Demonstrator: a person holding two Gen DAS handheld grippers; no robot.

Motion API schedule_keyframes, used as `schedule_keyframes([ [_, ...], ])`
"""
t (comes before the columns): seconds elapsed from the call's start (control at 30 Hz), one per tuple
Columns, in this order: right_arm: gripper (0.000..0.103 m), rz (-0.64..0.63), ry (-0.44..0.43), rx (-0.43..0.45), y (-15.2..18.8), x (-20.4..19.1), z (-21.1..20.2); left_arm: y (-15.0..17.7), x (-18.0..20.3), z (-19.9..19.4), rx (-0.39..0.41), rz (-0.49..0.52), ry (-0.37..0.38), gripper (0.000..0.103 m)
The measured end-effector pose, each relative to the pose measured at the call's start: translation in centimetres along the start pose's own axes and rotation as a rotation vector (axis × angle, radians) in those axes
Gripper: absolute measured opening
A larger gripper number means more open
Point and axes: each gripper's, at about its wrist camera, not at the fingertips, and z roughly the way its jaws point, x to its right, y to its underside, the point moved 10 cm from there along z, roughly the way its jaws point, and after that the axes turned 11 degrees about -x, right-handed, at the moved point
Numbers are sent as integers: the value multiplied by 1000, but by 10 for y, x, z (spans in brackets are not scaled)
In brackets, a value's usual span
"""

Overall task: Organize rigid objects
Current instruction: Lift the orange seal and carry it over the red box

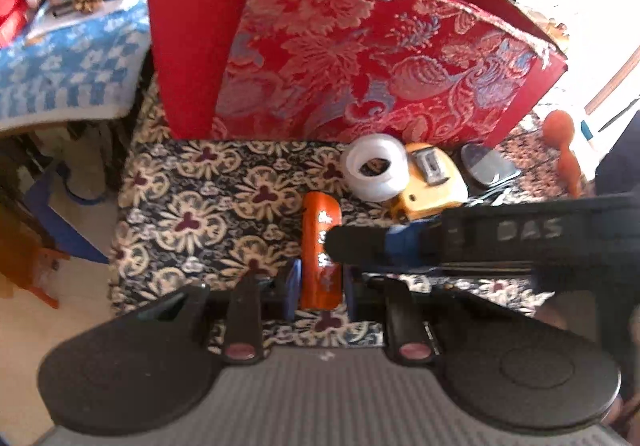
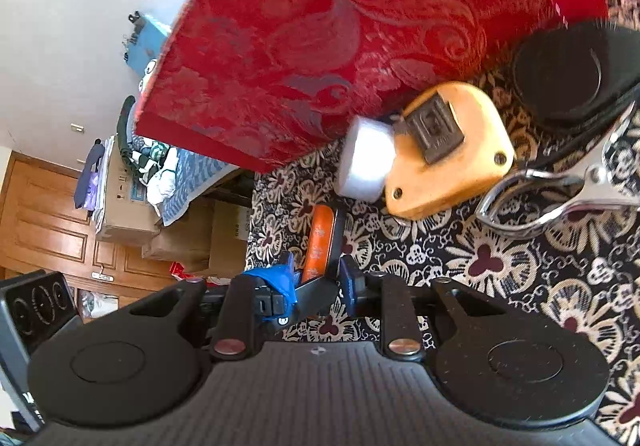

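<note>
Orange case (image 1: 321,252) lies lengthwise between left gripper's (image 1: 322,288) closed fingers, pointing away.

A flat orange oblong case with white marks (image 1: 321,254) lies on the patterned cloth of the surface. Behind it, near the red brocade box (image 1: 360,57), lie a white tape roll (image 1: 376,165), touching a yellow tape measure (image 1: 432,181), and a dark round object (image 1: 486,165).

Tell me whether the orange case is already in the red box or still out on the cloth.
Still out. The orange case lies flat on the patterned cloth in front of the red box, with the left gripper shut on its near end.
</note>
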Motion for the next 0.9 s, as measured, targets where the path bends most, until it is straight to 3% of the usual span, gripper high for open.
schedule_keyframes([
  [0.1, 7, 30, -26, -2, 0, 4, -2, 0, -2, 0, 1, -14, 27, 17],
  [0.2, 6, 66, -54, 5, -2, 12, -7, -1, -1, -5, 0, -33, 102, 17],
  [0.27, 5, 77, -62, 7, -3, 13, -10, -2, 2, -6, 2, -19, 96, 17],
  [0.4, 2, 10, -44, 32, -2, 5, -26, -5, 17, -14, 12, 32, 91, 17],
  [0.67, 0, -89, -85, 147, -11, -32, -91, -30, 57, -76, 114, 178, 157, 17],
  [0.9, 0, -275, -47, 245, -62, -83, -136, -90, 80, -126, 242, 272, 146, 17],
])
